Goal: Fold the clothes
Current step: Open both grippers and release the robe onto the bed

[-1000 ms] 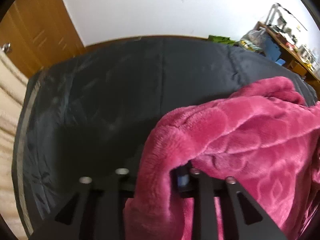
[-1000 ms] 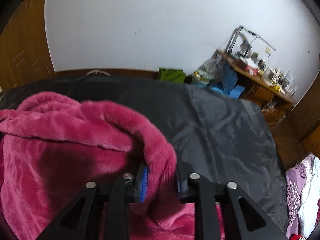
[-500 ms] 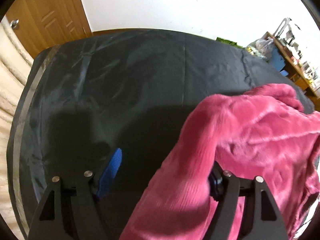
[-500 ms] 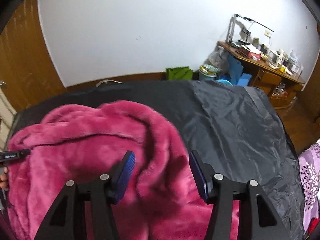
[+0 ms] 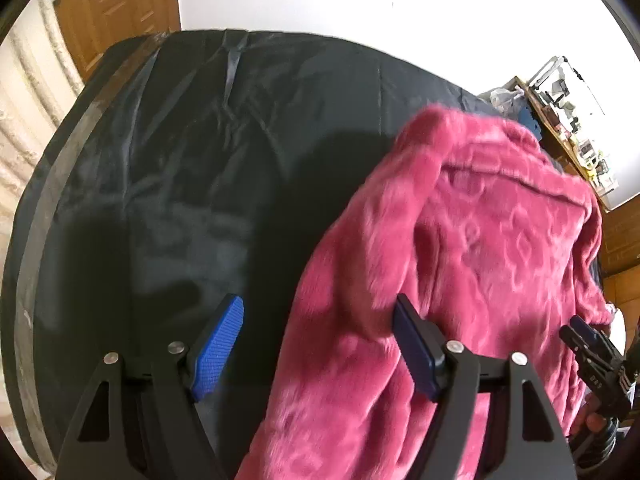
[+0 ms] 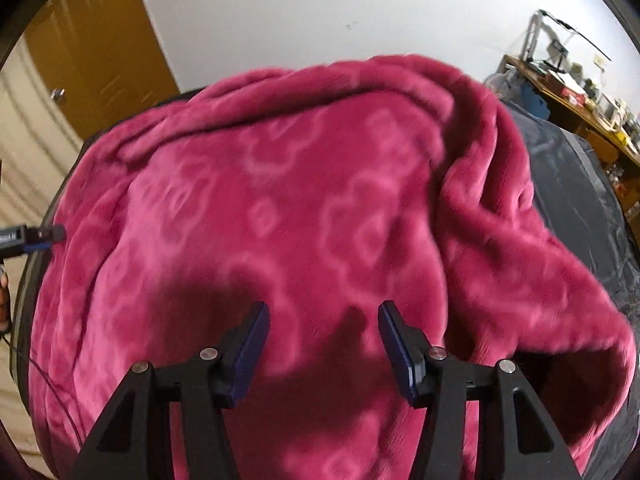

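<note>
The black sheet [image 5: 180, 168] is covering the whole work surface and is lying creased, with a pale band running along its left edge in the left wrist view. The same sheet [image 6: 576, 200] is showing at the right side of the right wrist view.

The magenta fleece garment [image 6: 300, 208] is lying in a loose heap on the sheet. It is carrying a raised flower pattern in lighter pink. In the right wrist view it is filling most of the frame, with a thick rolled fold running down its right side and an open hollow at the lower right. In the left wrist view the garment [image 5: 472, 248] is occupying the right half of the frame, and the left half of the sheet is lying bare.

The left gripper [image 5: 318, 352] is standing with its jaws spread wide, having just been opening. The garment's edge is lying between the blue pads, against the right-hand pad only; the pads are not pressing on it.

The right gripper [image 6: 324, 344] is hovering over the garment with its jaws spread apart, having just been opening. Nothing is being pinched between the pads. In the left wrist view the right gripper [image 5: 588, 344] is showing at the far right edge, beside the garment.

A wooden door [image 6: 92, 48] and a cluttered desk [image 6: 568, 92] are standing against the white wall.
</note>
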The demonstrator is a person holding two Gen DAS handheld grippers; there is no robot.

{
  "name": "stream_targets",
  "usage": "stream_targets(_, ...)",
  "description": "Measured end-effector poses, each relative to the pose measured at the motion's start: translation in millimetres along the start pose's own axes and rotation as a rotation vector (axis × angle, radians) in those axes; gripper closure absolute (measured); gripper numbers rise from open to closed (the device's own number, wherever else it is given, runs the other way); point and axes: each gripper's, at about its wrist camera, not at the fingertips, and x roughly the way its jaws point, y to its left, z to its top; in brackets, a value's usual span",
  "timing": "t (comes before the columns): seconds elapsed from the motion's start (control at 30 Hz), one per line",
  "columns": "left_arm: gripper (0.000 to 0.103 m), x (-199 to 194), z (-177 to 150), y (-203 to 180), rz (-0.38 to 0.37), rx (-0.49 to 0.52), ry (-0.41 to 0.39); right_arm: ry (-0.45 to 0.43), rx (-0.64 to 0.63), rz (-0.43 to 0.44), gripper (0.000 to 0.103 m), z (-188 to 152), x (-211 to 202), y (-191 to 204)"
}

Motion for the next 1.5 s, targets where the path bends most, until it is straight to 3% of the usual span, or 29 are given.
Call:
stream_targets(0.4, 0.025, -13.4, -65.6, -9.7, -0.027, -0.008, 0.041, 0.064, -0.022, 0.07, 0.045, -77.7, -19.9, 27.6)
stream_targets(0.67, 0.025, -43.3, -129.3, 14.2, -0.005, -0.043, 0.024, 0.095, -0.054, 0.065, 0.045, -137.8, -32.3, 37.7)
stream_targets(0.87, 0.025, -68.5, -179.9, 28.6, 0.017, -0.061, 0.008, 0.066, -0.059, 0.062, 0.042, -164.8, -34.7, 38.3)
stream_targets(0.9, 0.025, -72.2, -184.4, 31.1, 0.022, -0.06, 0.003, 0.053, -0.072, 0.051, 0.041, -166.8, -34.2, 40.9)
stream_targets(0.97, 0.025, -76.3, -192.8, 34.3, 0.032, -0.049, -0.01, 0.04, -0.104, 0.034, 0.025, -169.5, -31.9, 48.4)
stream_targets(1.03, 0.025, -76.9, -196.6, 36.8, 0.029, -0.04, -0.016, 0.034, -0.137, 0.008, 0.019, -172.6, -29.3, 56.5)
stream_targets(1.2, 0.025, -67.0, -196.3, 42.8, 0.021, -0.005, -0.004, 0.037, -0.128, -0.005, 0.018, -172.5, -25.9, 60.5)
stream_targets(1.37, 0.025, -51.2, -188.4, 52.2, -0.036, -0.017, 0.04, 0.045, -0.087, -0.035, 0.017, -168.9, -22.7, 62.8)
stream_targets(1.4, 0.029, -48.6, -187.2, 54.4, -0.054, -0.03, 0.048, 0.045, -0.072, -0.044, 0.017, -168.2, -21.9, 63.8)
stream_targets(1.47, 0.048, -42.4, -184.0, 58.0, -0.068, -0.034, 0.062, 0.042, -0.045, -0.062, 0.016, -166.8, -20.1, 66.2)
stream_targets(1.5, 0.067, -38.3, -182.6, 60.5, -0.058, -0.03, 0.073, 0.041, -0.031, -0.072, 0.016, -166.1, -19.3, 67.4)
